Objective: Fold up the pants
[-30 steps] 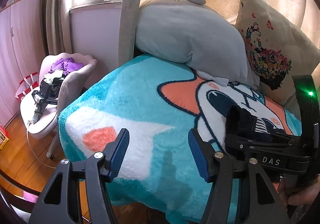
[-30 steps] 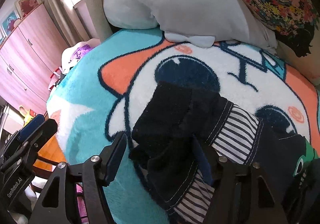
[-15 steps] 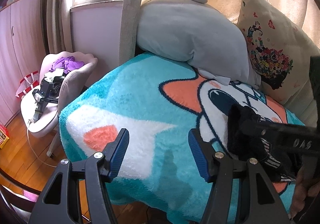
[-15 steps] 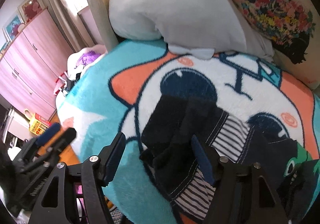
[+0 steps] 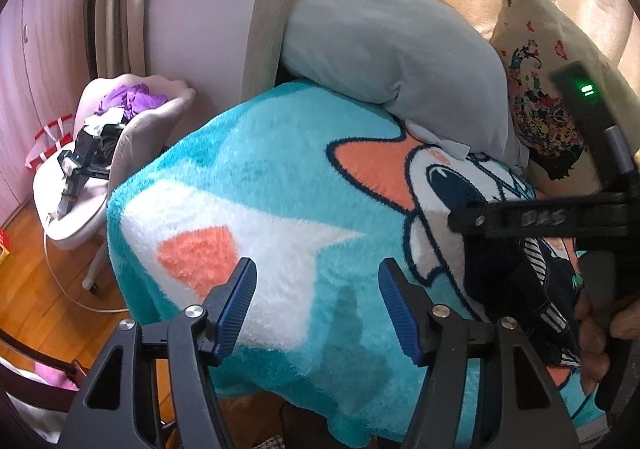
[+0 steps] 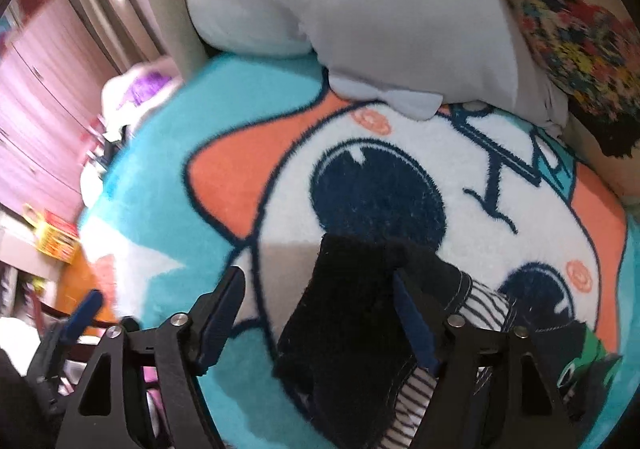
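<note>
The dark pants (image 6: 360, 313) with a striped lining lie bunched on a turquoise cartoon blanket (image 6: 168, 185) on the bed. My right gripper (image 6: 320, 313) is open just above the bunch, its right finger against the cloth. In the left wrist view the pants (image 5: 516, 273) sit at the far right under the right gripper's black body. My left gripper (image 5: 318, 305) is open and empty over the blanket's (image 5: 256, 185) near left edge, apart from the pants.
A grey plush pillow (image 5: 392, 49) and a floral cushion (image 5: 540, 89) lie at the head of the bed. A pink chair (image 5: 100, 153) with clothes and gear stands left on the wood floor (image 5: 32, 305). Pink wardrobes (image 6: 48, 81) line the wall.
My right gripper has drawn back and risen over the pants, and the right view has tilted and blurred. My left gripper has barely moved.
</note>
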A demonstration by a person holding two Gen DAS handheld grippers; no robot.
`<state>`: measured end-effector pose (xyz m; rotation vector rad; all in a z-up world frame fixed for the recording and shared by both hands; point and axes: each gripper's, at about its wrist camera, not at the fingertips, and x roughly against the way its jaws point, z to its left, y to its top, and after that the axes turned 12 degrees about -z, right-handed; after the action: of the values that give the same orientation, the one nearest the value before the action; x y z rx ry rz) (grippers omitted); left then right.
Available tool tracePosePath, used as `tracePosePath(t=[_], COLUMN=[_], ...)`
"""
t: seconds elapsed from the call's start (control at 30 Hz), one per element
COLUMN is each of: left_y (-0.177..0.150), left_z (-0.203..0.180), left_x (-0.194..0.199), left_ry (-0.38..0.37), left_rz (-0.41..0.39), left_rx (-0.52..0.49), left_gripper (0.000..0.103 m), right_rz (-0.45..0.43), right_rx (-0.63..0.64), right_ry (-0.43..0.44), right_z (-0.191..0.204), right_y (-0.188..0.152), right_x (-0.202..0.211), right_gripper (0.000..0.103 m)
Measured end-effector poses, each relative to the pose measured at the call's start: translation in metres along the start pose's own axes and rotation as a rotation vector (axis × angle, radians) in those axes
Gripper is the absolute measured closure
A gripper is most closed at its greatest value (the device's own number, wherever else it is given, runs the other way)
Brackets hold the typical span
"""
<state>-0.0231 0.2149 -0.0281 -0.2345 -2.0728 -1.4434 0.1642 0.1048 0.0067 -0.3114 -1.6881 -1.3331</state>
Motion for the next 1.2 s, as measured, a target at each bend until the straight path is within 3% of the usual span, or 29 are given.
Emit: tracePosePath(t=[0.17,0.27,0.33,0.4,0.47,0.63,0.73,0.87,0.97,1.0,1.07,1.1,1.2], left_y=[0.0,0.001,0.0,0.0,-0.004,-0.01,-0.013,-0.018,-0.022,-0.023,-0.024,-0.025,-0.023], left_z=[0.004,0.002,-0.003,-0.008,-0.015,-0.045,-0.071,-0.1,-0.12,-0.125,-0.135,-0.139,-0.15], left_x=[0.002,0.005,0.007,0.008,0.007,0.005,0.005,0.0,-0.012,-0.016,-0.022,-0.024,-0.017], left_ry=[-0.008,-0.036,-0.068,-0.1,-0.149,-0.279,-0.355,-0.402,-0.416,-0.426,-0.472,-0.499,-0.472], left_rz=[-0.007,-0.016,-0.021,-0.017,0.0,0.028,0.015,-0.016,0.018,0.036,0.087,0.118,0.127], left_rx=[0.023,0.033,0.035,0.038,0.042,-0.002,-0.047,-0.099,-0.139,-0.147,-0.15,-0.145,-0.132], left_gripper=[0.04,0.04,0.04,0.04,0.04,0.039,0.031,0.024,0.025,0.028,0.074,0.079,0.08], right_rz=[0.054,0.056,0.036,0.007,-0.016,-0.085,-0.12,-0.156,-0.183,-0.191,-0.21,-0.215,-0.246], right_rx=[0.079,0.091,0.107,0.122,0.115,0.043,0.015,-0.029,-0.059,-0.066,-0.082,-0.086,-0.088], right_ry=[-0.122,-0.118,-0.104,-0.11,-0.099,-0.026,0.005,0.045,0.072,0.078,0.089,0.092,0.103], right_z=[0.006,0.001,0.001,0.001,-0.005,-0.028,-0.04,-0.054,-0.065,-0.065,-0.07,-0.072,-0.081], right_y=[-0.001,-0.006,-0.009,-0.011,-0.013,-0.016,-0.016,-0.017,-0.018,-0.018,-0.021,-0.022,-0.031], right_x=[-0.02,-0.024,-0.02,-0.011,-0.005,0.015,0.033,0.053,0.064,0.065,0.073,0.074,0.086], right_gripper=[0.023,0.025,0.039,0.061,0.067,0.071,0.072,0.072,0.072,0.072,0.072,0.072,0.072])
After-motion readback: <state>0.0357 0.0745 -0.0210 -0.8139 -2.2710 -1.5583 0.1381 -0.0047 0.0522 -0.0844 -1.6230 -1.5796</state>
